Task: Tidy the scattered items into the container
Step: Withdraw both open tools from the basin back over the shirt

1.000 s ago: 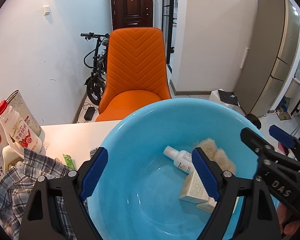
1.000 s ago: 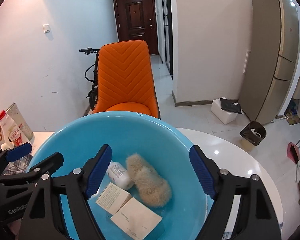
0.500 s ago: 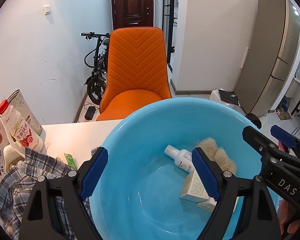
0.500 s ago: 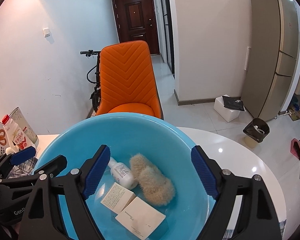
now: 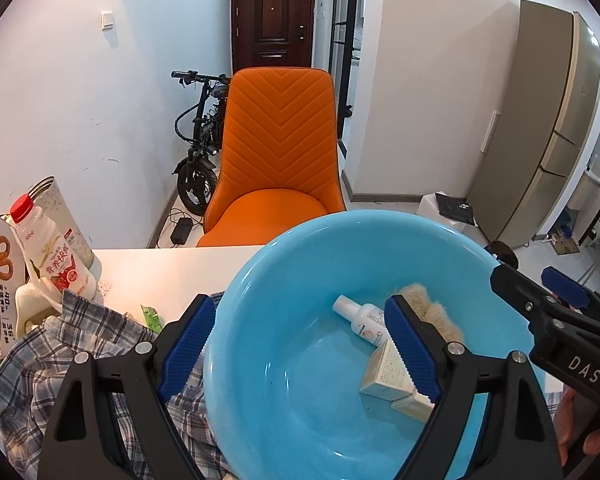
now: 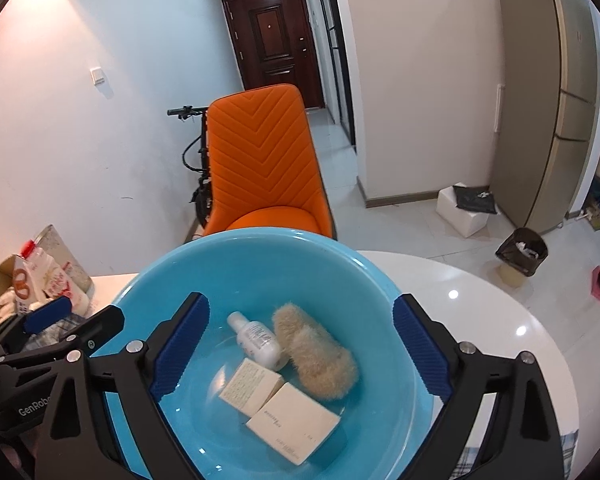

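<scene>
The white table [image 6: 480, 312] carried everything, and the orange chair [image 6: 264, 168] stood behind its far edge. On the table sat the blue basin [image 6: 260, 264], the container for the task, and both my grippers hung over it. A plaid shirt [image 5: 60, 352] lay crumpled just beside the basin's left wall, not in it, with a small green packet [image 5: 151, 316] at its far edge. Behind the shirt a red-capped milk bottle [image 5: 50, 256] stood among snack bags.

My right gripper [image 6: 300, 350] was spreading its jaws wider over the basin, and nothing was pressed between the pads. My left gripper [image 5: 298, 350] stood open, one finger outside the basin's left wall and the other over its inside, gripping nothing that I could see.

On the basin floor lay a fluffy beige slipper [image 6: 316, 356], touching a white lotion bottle [image 6: 258, 340] on its side. In front of those lay two cream cardboard boxes, the flatter box [image 6: 294, 422] nearest me and the smaller box [image 6: 250, 386] against it.
</scene>
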Action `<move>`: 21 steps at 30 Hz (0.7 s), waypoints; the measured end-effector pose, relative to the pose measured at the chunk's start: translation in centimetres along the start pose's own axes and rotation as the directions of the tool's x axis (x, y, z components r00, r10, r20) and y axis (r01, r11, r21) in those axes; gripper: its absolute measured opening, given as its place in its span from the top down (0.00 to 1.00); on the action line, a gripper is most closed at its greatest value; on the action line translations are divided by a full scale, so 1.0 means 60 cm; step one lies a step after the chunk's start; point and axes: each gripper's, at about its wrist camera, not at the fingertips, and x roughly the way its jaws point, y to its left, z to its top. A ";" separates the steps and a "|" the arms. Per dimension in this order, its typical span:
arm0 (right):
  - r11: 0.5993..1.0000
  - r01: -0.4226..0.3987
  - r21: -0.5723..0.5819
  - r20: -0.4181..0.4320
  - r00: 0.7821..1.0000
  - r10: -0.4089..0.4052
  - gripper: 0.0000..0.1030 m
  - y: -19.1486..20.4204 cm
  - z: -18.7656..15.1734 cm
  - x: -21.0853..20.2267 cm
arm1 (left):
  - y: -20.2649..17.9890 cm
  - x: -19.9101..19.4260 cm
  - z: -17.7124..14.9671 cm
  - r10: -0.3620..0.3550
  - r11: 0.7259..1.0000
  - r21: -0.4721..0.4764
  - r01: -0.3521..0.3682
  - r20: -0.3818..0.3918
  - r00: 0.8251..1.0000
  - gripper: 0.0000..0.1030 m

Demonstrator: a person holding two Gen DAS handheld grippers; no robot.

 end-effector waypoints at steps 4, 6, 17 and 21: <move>0.999 -0.036 0.023 -0.012 0.999 0.036 0.09 0.002 0.002 -0.011 | 0.010 -0.020 0.003 -0.032 0.999 -0.031 0.033 0.023 0.999 0.14; 0.995 -0.097 0.036 0.001 0.995 0.097 0.09 0.004 0.004 -0.024 | 0.017 -0.023 0.003 -0.043 0.998 -0.050 0.044 0.012 0.999 0.14; 0.973 -0.205 0.103 -0.001 0.979 0.206 0.03 0.003 -0.005 -0.037 | 0.004 -0.018 -0.019 -0.019 1.000 0.020 0.020 -0.069 0.997 0.14; 0.971 -0.189 0.145 -0.037 0.980 0.196 0.03 -0.003 -0.019 -0.025 | 0.010 -0.031 -0.048 -0.001 0.999 0.038 0.005 -0.086 0.996 0.14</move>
